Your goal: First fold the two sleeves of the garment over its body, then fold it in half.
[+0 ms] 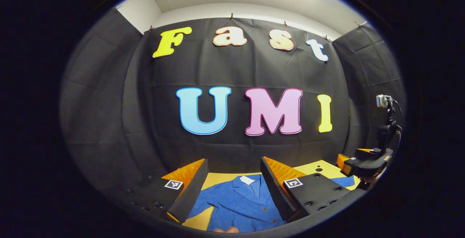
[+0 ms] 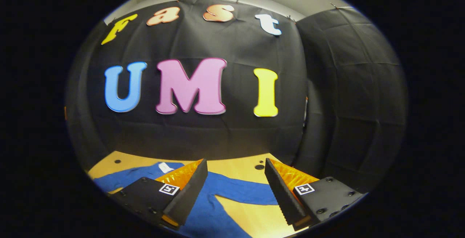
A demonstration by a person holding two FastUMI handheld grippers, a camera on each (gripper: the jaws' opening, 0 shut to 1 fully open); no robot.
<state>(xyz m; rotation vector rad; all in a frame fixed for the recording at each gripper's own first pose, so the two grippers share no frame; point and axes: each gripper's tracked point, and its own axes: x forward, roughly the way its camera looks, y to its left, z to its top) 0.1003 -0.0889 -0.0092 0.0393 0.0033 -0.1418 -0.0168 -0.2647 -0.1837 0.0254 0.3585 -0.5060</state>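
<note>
The left gripper hangs above the table with its two fingers spread wide and nothing between them. In the left gripper view, the blue garment lies flat on the yellow-tan table directly under that gap. It is a jacket-like piece with a turned collar, a small white label at the neck and a row of buttons down the front. One sleeve runs out to the left under the left finger; the other sleeve reaches out to the right, near the right gripper, which shows at the far right of this view.

In the right gripper view, the right gripper is likewise parted wide and grasps nothing. Between its fingers the sleeve stretches flat across the table, unfolded, with bare tabletop beyond it up to the black cloth wall. The neck label shows just left of the left finger. A few small dark holes dot the table near its back edge. Bare table also shows below the sleeve, between it and the garment's body.
</note>
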